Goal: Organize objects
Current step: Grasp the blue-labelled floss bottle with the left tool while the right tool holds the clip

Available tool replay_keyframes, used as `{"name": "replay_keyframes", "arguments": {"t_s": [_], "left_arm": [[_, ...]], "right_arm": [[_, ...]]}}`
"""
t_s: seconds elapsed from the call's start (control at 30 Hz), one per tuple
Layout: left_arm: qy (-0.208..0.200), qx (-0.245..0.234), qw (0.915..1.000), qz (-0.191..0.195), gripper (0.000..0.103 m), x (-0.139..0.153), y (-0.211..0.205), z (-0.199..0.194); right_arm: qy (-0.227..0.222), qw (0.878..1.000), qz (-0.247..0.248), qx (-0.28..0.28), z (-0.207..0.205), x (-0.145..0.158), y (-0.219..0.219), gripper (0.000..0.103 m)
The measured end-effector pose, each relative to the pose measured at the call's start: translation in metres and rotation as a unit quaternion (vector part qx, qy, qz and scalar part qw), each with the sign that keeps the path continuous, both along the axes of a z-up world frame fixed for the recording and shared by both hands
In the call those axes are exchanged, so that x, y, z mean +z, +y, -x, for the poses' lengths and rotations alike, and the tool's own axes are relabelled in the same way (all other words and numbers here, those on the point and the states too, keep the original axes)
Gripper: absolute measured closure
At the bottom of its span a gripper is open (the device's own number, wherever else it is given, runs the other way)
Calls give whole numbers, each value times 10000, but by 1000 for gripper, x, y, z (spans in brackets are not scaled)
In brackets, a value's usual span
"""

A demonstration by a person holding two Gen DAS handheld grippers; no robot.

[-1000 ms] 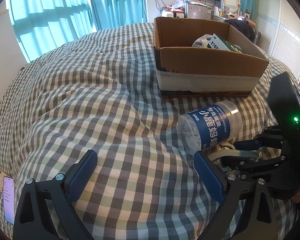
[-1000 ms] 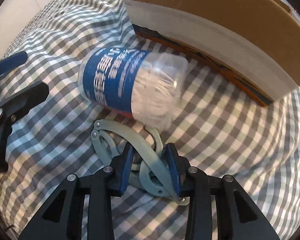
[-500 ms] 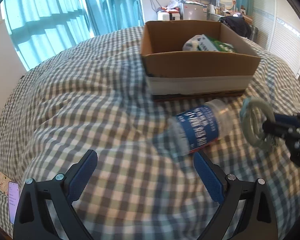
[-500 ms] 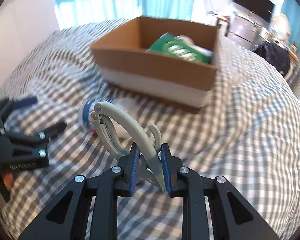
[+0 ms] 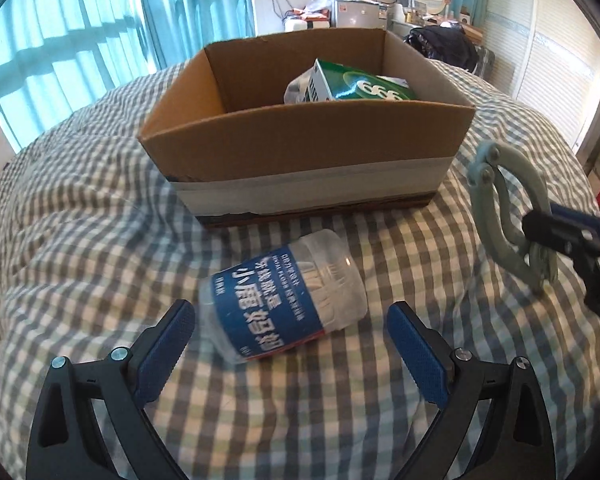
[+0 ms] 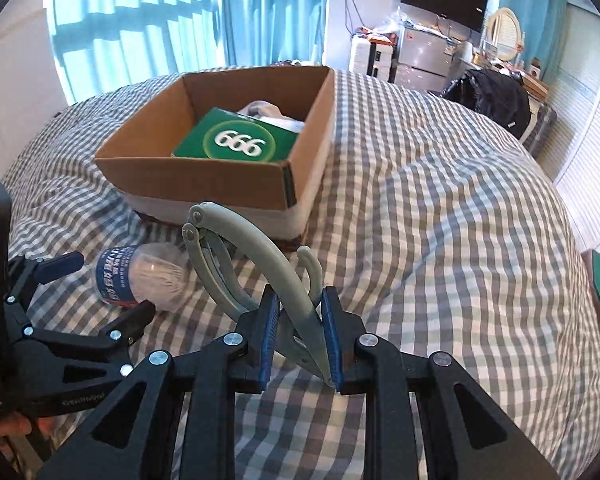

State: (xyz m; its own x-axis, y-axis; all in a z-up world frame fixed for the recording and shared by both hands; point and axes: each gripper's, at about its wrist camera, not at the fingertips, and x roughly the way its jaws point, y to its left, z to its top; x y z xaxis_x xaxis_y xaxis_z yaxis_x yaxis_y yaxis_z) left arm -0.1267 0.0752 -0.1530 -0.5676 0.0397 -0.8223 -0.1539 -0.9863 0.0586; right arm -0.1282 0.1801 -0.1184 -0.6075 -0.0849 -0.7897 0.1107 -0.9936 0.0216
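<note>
Bottle point(image 5: 284, 300) between open left tongs point(image 5: 292, 344).

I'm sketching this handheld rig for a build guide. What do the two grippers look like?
Both match: the left gripper and the right gripper have matte black, skeletal frames with triangular cut-outs and silver screw heads at the joints. Each finger ends in a flat, blue, finely ribbed pad. Small, unreadable lettering marks the left one's frame. No cables or sleeves show.
</note>
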Motion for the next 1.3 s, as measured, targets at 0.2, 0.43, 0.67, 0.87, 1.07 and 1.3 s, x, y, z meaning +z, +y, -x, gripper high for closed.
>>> {"name": "replay_keyframes", "arguments": {"t_s": [0.2, 0.43, 0.67, 0.87, 1.07, 1.3], "left_arm": [[22, 244, 9996, -167, 4, -5, 0, 13], [46, 499, 9986, 149, 4, -12, 2, 21], [-309, 649, 9962, -496, 4, -31, -18, 28], [-285, 491, 9967, -573, 9, -33, -17, 26], [-63, 280, 9979, -585, 9, -10, -13, 10], [315, 167, 9981, -501, 10, 32, -21, -20]], "right_arm": [[-47, 9997, 215, -72, 1, -4, 9, 81], [-64, 9996, 241, -92, 0, -5, 10, 81], [-88, 9998, 181, -80, 0, -6, 8, 81], [-105, 9998, 145, -94, 0, -5, 8, 81], [1, 9997, 211, -108, -3, 9, 6, 81], [327, 9993, 117, -140, -23, 47, -4, 81]]}}
